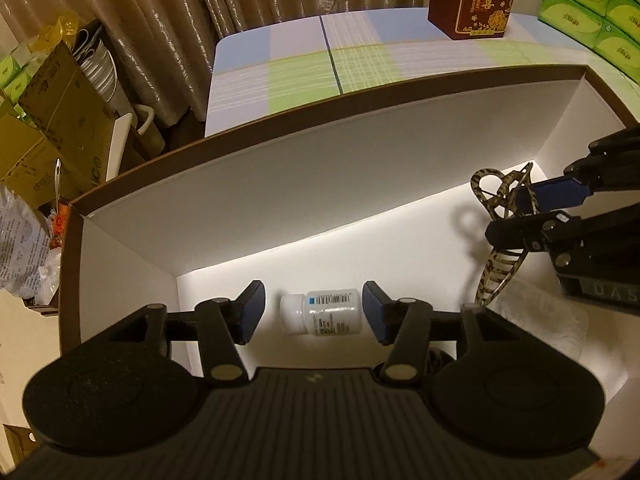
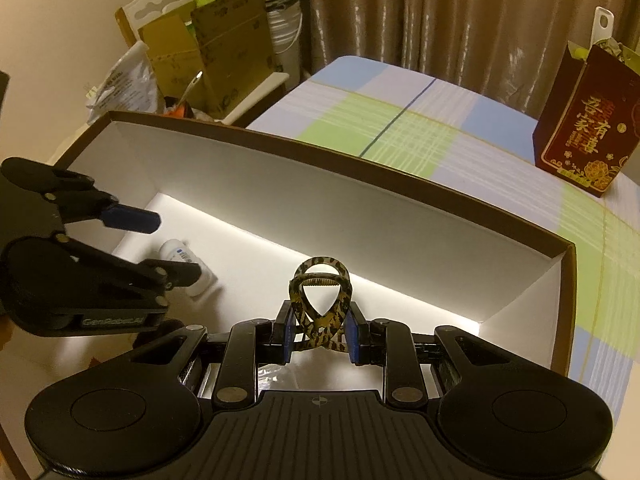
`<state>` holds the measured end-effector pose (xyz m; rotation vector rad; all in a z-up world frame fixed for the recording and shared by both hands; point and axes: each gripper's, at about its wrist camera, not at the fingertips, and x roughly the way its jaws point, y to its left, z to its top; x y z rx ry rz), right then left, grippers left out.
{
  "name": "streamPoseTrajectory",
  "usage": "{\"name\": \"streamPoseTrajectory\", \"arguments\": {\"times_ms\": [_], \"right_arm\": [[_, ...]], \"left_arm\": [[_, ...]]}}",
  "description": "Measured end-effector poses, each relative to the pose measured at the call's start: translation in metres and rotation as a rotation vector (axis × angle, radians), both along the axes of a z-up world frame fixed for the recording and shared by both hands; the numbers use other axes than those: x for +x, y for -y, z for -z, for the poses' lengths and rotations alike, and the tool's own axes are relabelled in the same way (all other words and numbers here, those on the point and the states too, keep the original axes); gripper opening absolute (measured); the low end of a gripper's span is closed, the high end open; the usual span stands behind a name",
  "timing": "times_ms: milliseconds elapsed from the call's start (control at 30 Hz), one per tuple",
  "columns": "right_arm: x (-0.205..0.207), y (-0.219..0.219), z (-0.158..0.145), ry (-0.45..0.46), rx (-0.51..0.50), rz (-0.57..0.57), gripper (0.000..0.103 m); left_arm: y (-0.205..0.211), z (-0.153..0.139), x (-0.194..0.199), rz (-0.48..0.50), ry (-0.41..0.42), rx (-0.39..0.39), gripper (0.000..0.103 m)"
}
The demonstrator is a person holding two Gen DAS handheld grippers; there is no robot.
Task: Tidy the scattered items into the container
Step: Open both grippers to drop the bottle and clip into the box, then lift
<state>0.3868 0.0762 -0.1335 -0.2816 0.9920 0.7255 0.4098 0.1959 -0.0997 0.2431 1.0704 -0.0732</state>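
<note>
White pill bottle lies released between the left tongs at six o'clock in the box; right tongs clench a hair clip, ready to drop it.

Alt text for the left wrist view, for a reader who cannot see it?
Open left gripper straddles a white pill bottle lying on the floor of the white-lined box. At right, the right gripper clamps a leopard-print hair claw.

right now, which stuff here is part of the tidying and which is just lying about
Part of the job:
- white pill bottle, lying in the box between the open left gripper fingers
- leopard-print hair clip, held by the right gripper
- white box

Lying about:
- red gift bag
- green tissue packs
- cardboard cartons
</note>
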Motion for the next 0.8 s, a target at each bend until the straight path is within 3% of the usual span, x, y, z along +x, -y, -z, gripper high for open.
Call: {"name": "streamPoseTrajectory", "arguments": {"times_ms": [200,267,433,467,600,667,800], "right_arm": [[0.001,0.0,-0.001,0.006,-0.003,0.002,0.024],[-0.001,-0.001,-0.003,0.023,-0.016,-0.004,0.042],[-0.007,0.002,-0.008,0.031,-0.006,-0.044,0.058],[-0.009,0.002,-0.008,0.031,-0.007,-0.047,0.064],[-0.019,0.007,-0.009,0.035,-0.017,-0.064,0.072],[-0.025,0.012,-0.012,0.043,-0.019,-0.065,0.084],[-0.035,0.017,-0.019,0.074,-0.019,-0.06,0.093]], "left_arm": [[-0.001,-0.004,-0.004,-0.004,0.005,-0.006,0.053],[-0.001,-0.006,-0.005,-0.008,0.009,-0.003,0.054],[-0.001,-0.01,-0.008,-0.023,0.014,0.01,0.069],[0.0,-0.011,-0.009,-0.021,0.016,0.012,0.07],[0.0,-0.014,-0.012,-0.026,0.021,0.023,0.076],[0.0,-0.016,-0.014,-0.027,0.02,0.02,0.08],[0.0,-0.021,-0.02,-0.035,0.021,0.013,0.085]]}}
